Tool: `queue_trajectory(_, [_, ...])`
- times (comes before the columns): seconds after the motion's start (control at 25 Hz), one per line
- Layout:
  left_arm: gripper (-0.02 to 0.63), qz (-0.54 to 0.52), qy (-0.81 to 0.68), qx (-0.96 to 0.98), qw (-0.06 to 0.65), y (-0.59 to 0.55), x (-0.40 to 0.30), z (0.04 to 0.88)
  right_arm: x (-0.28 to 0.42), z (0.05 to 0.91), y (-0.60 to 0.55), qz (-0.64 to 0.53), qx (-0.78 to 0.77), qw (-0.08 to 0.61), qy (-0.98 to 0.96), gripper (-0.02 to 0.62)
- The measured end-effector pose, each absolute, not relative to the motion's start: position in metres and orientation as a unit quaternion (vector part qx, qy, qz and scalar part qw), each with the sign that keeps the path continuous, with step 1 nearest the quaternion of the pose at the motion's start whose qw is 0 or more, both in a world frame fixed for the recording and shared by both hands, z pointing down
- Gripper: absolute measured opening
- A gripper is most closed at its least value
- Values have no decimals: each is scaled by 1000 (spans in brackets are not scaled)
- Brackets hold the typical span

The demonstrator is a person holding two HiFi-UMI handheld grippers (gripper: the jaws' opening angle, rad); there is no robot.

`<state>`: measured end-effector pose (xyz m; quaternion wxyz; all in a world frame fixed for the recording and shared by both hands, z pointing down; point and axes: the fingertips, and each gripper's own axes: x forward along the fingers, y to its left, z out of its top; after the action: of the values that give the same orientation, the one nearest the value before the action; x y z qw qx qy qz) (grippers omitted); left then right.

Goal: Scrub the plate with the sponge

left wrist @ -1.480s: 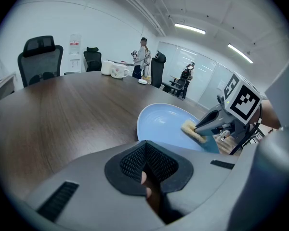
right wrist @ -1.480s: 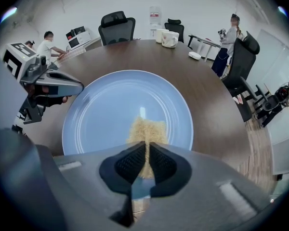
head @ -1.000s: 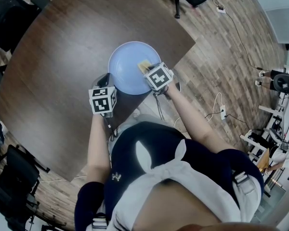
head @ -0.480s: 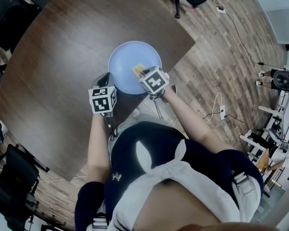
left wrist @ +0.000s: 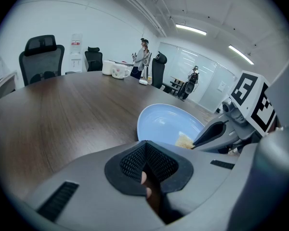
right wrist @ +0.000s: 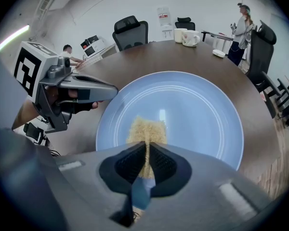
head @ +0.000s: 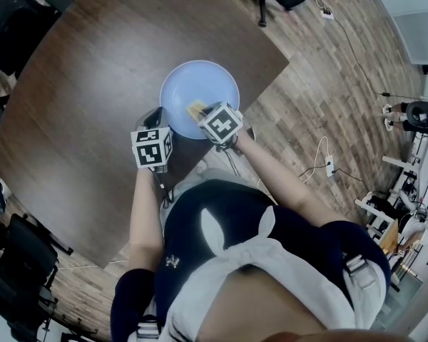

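Sliding leftward across the plate (head: 200,80) since a second ago, the right gripper (head: 203,115) carries the sponge (head: 195,110) from the right of the dish to its near-centre. Seen from the head, the left gripper (head: 154,122) sits just left of the right one, at the plate's near-left rim, on the table (head: 85,84).

From the left gripper (left wrist: 145,154), both pads press together with nothing between them. The plate (left wrist: 159,121) lies ahead and slightly right of its jaws, the sponge (left wrist: 184,140) at the dish's near edge, under the right gripper (left wrist: 209,134).

From the right gripper (right wrist: 147,155), the jaws are clamped on the sponge (right wrist: 147,129), which juts out ahead of them and lies flat on the plate (right wrist: 197,114). The left gripper (right wrist: 89,88) points in from the left, its tip at the rim.
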<state>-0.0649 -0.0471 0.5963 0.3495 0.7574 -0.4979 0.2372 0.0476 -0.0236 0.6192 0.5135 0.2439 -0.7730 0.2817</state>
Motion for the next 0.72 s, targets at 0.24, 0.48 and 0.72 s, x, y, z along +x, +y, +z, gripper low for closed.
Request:
queue_trajectory(0.24, [6,235,-497,757,352,-48,-62,594,33,617,-13,297,220,503,-781,21])
queue_trajectory(0.48, [6,235,-498,758,351,-46,-64,593,16,616,-4,329,205,480,-787,21])
queue_trajectory(0.72, [6,235,-496,758,351,-46,-64,592,6,614,4,338,188,470,-793,21])
